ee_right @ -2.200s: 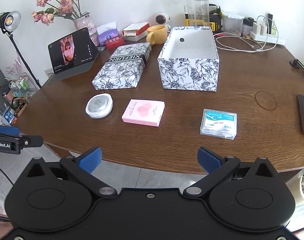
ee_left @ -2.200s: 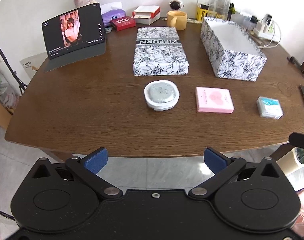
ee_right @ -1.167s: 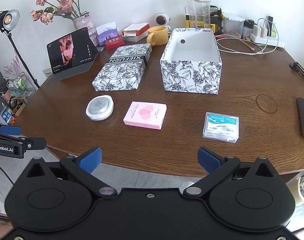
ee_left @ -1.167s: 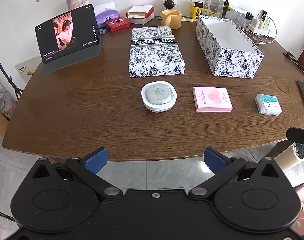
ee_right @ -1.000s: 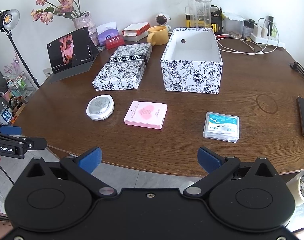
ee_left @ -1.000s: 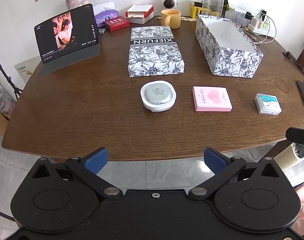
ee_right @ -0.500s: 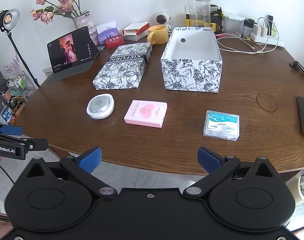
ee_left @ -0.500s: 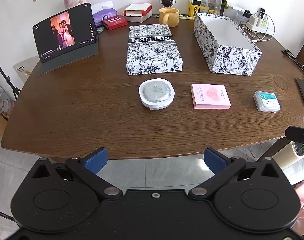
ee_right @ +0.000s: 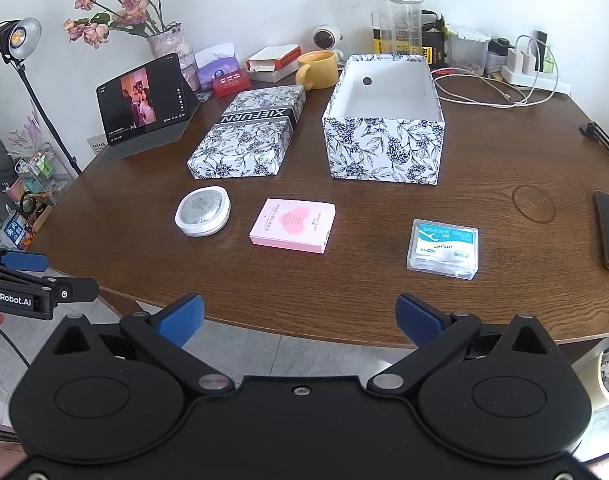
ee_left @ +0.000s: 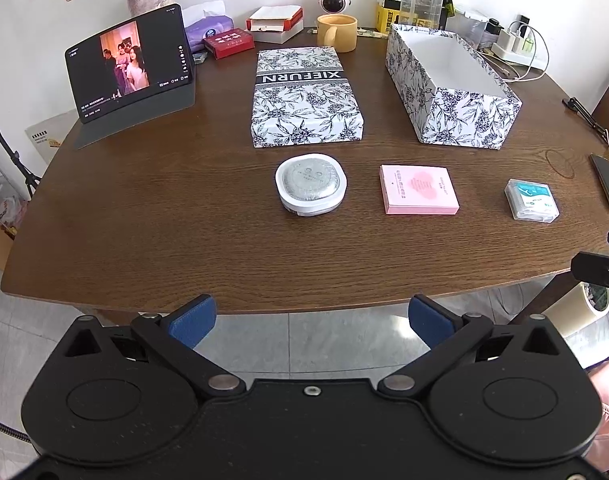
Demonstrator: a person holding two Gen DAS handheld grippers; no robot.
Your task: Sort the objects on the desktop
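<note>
Meanwhile, both grippers, left (ee_left: 309,318) and right (ee_right: 299,314), hover spread and empty at frame bottom; three items (ee_right: 293,225) lie mid-frame outside the open box (ee_right: 384,148), either could be approached

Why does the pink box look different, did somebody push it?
No. The pink box lies in the same spot between the round white case and the clear plastic box, in front of the open flowered box. Only the camera shifted.

We saw a round white case (ee_left: 311,189), pink box (ee_left: 420,195) and clear packet (ee_left: 532,200) lying flat in a row before the open floral box (ee_left: 448,88).
</note>
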